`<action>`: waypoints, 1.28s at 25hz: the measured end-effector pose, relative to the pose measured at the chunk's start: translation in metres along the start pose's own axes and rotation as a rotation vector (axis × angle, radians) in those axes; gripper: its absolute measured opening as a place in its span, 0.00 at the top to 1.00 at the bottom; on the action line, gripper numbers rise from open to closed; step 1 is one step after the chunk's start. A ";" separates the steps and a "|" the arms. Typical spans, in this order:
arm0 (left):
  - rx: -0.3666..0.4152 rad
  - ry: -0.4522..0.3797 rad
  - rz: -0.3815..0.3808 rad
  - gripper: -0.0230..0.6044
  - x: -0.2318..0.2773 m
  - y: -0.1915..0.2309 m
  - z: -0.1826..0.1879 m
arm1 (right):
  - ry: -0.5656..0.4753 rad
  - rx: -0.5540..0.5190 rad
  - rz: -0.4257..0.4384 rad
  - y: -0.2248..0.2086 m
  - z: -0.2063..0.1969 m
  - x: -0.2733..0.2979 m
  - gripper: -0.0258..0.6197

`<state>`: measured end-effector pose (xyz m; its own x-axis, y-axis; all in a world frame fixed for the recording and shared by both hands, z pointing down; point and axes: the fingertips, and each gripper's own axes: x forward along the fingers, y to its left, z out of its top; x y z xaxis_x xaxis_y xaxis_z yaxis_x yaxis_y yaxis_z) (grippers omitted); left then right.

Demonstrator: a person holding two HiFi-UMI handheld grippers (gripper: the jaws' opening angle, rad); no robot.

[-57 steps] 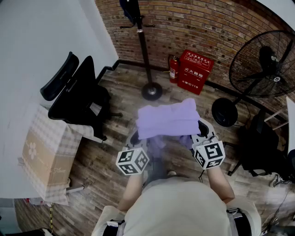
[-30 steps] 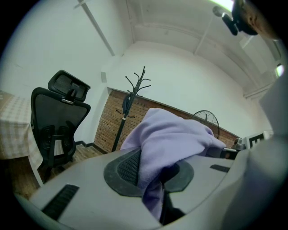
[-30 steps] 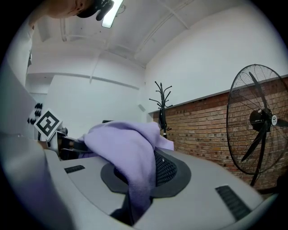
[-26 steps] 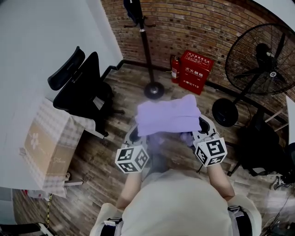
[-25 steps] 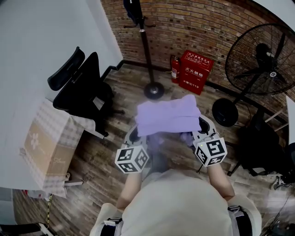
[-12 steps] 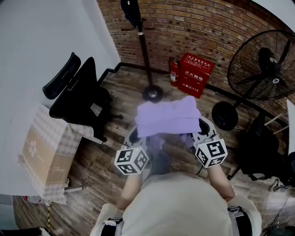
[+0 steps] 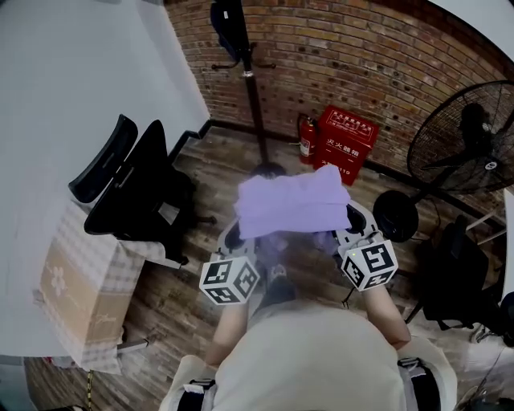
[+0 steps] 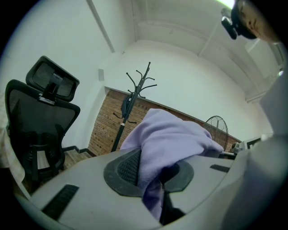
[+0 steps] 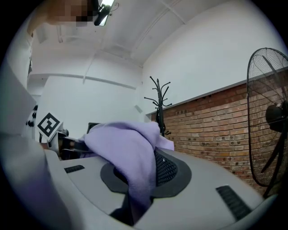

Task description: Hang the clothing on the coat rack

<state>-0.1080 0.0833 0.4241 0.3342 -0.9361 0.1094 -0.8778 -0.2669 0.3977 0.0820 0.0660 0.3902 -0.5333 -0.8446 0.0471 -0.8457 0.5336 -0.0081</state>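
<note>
A lilac garment [image 7: 291,203] is stretched between my two grippers in front of the person's body. My left gripper [image 7: 234,238] is shut on its left edge; in the left gripper view the cloth [image 8: 166,143] is pinched between the jaws. My right gripper [image 7: 351,227] is shut on the right edge, and the cloth [image 9: 130,155] drapes out of its jaws. The black coat rack [image 7: 251,88] stands ahead by the brick wall, with a dark garment [image 7: 226,20] hanging on it. Its hooks [image 8: 143,81] show in the left gripper view, and the rack [image 9: 159,101] also appears in the right gripper view.
A black office chair [image 7: 128,185] stands at the left beside a checked cloth-covered table [image 7: 76,289]. A red fire-equipment box [image 7: 347,143] and an extinguisher [image 7: 306,138] sit against the brick wall. A large floor fan [image 7: 466,140] stands at the right, with a dark bag [image 7: 450,277] below it.
The view has tipped up a little and the coat rack's base now lies partly behind the garment. Both grippers keep their hold on the lilac cloth in the same pose.
</note>
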 end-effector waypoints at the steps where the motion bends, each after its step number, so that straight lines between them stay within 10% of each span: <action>1: 0.003 -0.003 -0.002 0.87 0.007 0.004 0.006 | -0.002 0.000 -0.001 -0.002 0.003 0.009 0.87; 32: 0.032 0.012 -0.059 0.87 0.198 0.116 0.089 | -0.022 -0.050 -0.051 -0.068 0.033 0.233 0.87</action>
<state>-0.1746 -0.1531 0.4111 0.3895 -0.9158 0.0977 -0.8670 -0.3288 0.3744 0.0145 -0.1679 0.3686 -0.4906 -0.8710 0.0247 -0.8699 0.4912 0.0438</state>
